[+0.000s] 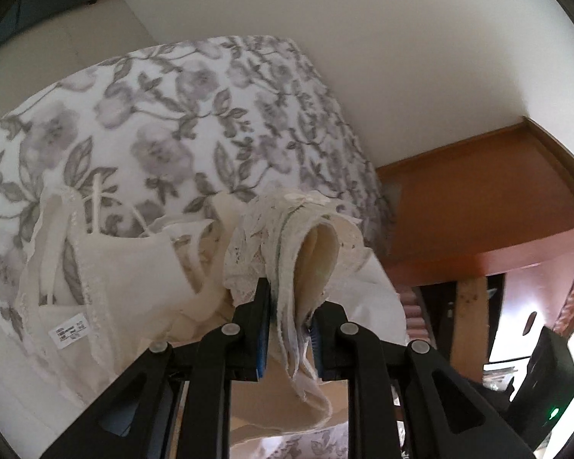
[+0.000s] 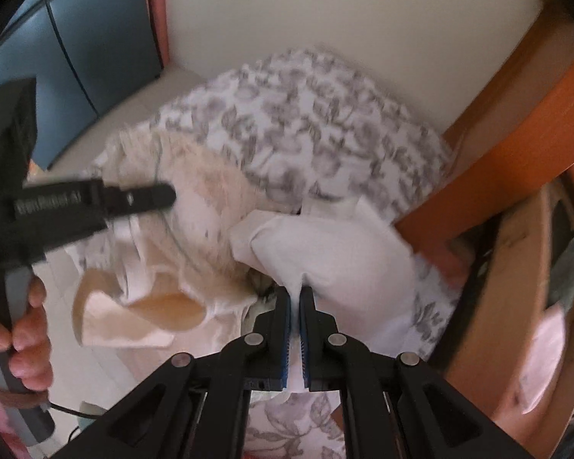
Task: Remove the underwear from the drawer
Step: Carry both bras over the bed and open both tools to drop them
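My left gripper [image 1: 290,298] is shut on cream lace underwear [image 1: 287,229], folded over and held above the floral bedspread [image 1: 172,114]. More cream garments [image 1: 107,267] with a white label lie on the bed to its left. In the right wrist view my right gripper [image 2: 294,294] is shut on a white cloth garment [image 2: 325,248], lifted over the bedspread [image 2: 325,114]. The left gripper [image 2: 168,195] shows there too, blurred, over the cream pile [image 2: 195,199], with a hand [image 2: 26,329] on its handle. The drawer is not clearly visible.
An orange-brown wooden cabinet top [image 1: 478,199] stands right of the bed, against the white wall [image 1: 363,38]. A dark blue panel [image 2: 95,38] is at the far left. A wooden edge and cardboard [image 2: 516,287] crowd the right side.
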`<action>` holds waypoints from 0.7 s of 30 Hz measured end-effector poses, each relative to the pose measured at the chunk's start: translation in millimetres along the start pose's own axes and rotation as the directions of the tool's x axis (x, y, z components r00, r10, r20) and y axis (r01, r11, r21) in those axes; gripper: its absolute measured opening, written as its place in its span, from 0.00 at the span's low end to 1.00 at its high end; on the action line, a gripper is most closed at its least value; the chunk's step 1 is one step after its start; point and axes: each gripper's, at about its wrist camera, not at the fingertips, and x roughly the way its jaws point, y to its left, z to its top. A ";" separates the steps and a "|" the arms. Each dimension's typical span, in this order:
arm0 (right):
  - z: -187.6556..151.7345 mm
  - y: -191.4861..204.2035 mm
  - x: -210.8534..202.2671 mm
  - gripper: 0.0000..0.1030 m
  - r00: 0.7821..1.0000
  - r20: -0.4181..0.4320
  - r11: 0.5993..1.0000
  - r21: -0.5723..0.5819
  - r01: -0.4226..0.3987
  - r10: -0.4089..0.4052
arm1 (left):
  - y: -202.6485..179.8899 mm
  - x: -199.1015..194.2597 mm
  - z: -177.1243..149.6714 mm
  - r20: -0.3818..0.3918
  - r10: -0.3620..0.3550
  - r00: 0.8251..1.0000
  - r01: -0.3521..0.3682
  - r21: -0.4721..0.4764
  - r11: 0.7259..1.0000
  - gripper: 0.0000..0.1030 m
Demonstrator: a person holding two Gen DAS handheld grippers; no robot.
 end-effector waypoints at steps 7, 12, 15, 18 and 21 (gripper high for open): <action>-15.3 16.2 25.1 0.08 0.998 -0.066 0.999 -0.035 -0.004 0.002 | 19.1 0.7 0.3 -0.013 0.053 0.998 -0.054 -0.048 0.997 0.23; -17.0 21.8 25.4 0.13 0.997 -0.076 0.998 -0.058 -0.007 0.003 | 14.9 -5.8 1.1 -0.028 0.098 0.995 -0.099 -0.029 0.995 0.33; -17.1 21.2 22.7 0.17 0.997 -0.076 0.998 -0.064 -0.010 0.005 | 10.5 -10.9 -0.3 -0.035 0.129 0.991 -0.129 -0.015 0.991 0.42; -19.2 22.3 18.1 0.22 0.997 -0.078 0.998 -0.067 -0.022 0.016 | 4.4 -17.2 -2.8 -0.038 0.175 0.984 -0.174 0.016 0.985 0.48; -20.9 24.9 11.3 0.49 0.998 -0.063 0.997 -0.082 -0.015 0.010 | 1.1 -26.8 -5.0 -0.031 0.197 0.980 -0.197 0.031 0.980 0.52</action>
